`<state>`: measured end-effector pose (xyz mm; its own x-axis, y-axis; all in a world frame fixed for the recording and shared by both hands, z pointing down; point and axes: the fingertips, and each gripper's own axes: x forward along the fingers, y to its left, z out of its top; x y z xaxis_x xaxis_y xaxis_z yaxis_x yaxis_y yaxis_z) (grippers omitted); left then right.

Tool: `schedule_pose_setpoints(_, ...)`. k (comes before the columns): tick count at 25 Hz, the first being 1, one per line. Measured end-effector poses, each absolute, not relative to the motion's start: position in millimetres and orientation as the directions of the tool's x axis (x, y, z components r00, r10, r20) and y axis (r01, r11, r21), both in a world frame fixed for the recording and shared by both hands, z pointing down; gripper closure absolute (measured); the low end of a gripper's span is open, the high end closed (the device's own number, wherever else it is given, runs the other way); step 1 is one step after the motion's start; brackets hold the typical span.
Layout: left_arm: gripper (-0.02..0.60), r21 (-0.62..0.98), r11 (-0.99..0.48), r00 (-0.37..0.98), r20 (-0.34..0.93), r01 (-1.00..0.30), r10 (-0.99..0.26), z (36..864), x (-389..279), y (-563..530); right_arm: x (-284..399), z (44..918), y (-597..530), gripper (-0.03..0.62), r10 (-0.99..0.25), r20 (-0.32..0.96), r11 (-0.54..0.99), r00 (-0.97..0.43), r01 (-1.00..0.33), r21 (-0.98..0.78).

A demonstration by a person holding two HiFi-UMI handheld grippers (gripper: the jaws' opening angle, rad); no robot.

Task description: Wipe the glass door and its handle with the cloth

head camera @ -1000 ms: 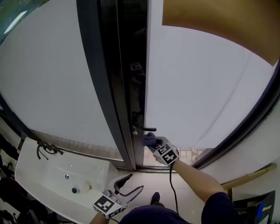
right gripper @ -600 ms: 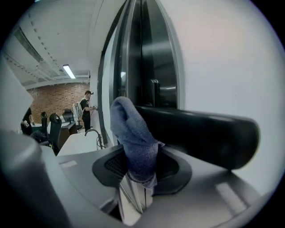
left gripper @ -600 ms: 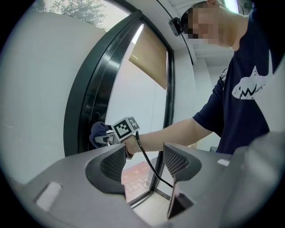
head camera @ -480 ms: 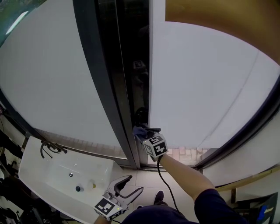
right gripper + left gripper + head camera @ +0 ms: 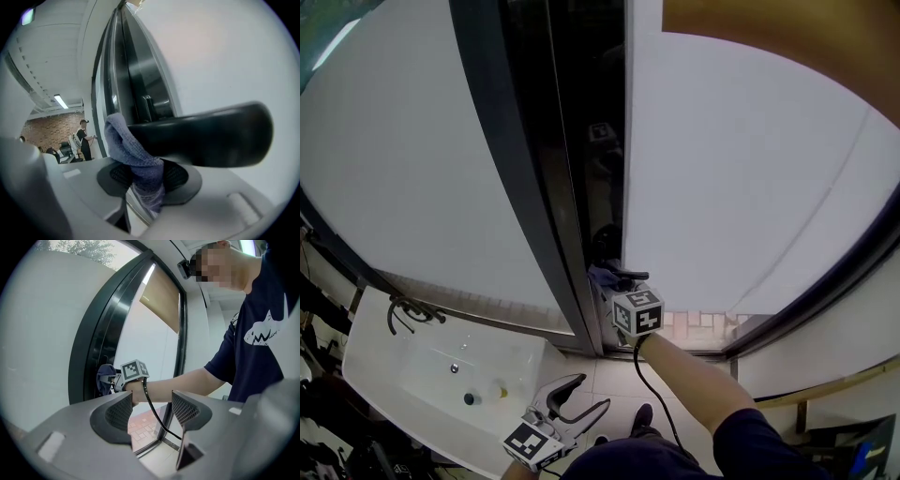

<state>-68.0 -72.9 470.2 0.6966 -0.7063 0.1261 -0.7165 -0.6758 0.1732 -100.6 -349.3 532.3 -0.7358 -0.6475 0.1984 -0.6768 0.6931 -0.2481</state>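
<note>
Closest to me, my left gripper (image 5: pixel 592 392) hangs low beside my body, its jaws spread with nothing between them. In its own view the left gripper (image 5: pixel 152 411) looks across at my other arm and at the door beyond it.

Just left of it below me is a white sink (image 5: pixel 370 370) with a dark tap (image 5: pixel 403 317) at its far edge.

Further out, my right arm reaches forward to the door. The right gripper (image 5: pixel 609 281) is pinching the cloth (image 5: pixel 602 276), a bluish-purple knit rag. In the right gripper view the cloth (image 5: pixel 136 159) is bunched between the two pads and stands up out of them in a fold. The fold lies against the end of the black handle (image 5: pixel 211 136), which runs across that view just above the jaws.

From my head view the handle (image 5: pixel 626 274) sits at the left edge of the frosted glass door (image 5: pixel 741 169), just beside the dark frame (image 5: pixel 525 169).

Past the frame, the right gripper view shows a room with a brick wall (image 5: pixel 49 129) and a person (image 5: pixel 84 138) standing far off.
</note>
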Motion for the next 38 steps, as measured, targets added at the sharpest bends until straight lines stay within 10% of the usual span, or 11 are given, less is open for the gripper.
schedule_pose_setpoints(12, 0.321, 0.166, -0.682, 0.702, 0.153, -0.712, -0.696, 468, -56, -78, -53, 585, -356, 0.464, -0.653, 0.423, 0.695, -0.628, -0.719, 0.003)
schedule_pose_setpoints(26, 0.321, 0.157, -0.666, 0.685, 0.163, -0.729, -0.710, 474, -64, -66, -103, 542, -346, 0.461, -0.600, 0.289, 0.648, -0.746, -0.665, -0.371)
schedule_pose_setpoints(38, 0.321, 0.164, -0.662, 0.681, 0.136, -0.731, -0.719, 470, -66, -69, -102, 552, -345, 0.462, -0.599, 0.316, 0.710, -0.736, -0.671, -0.215)
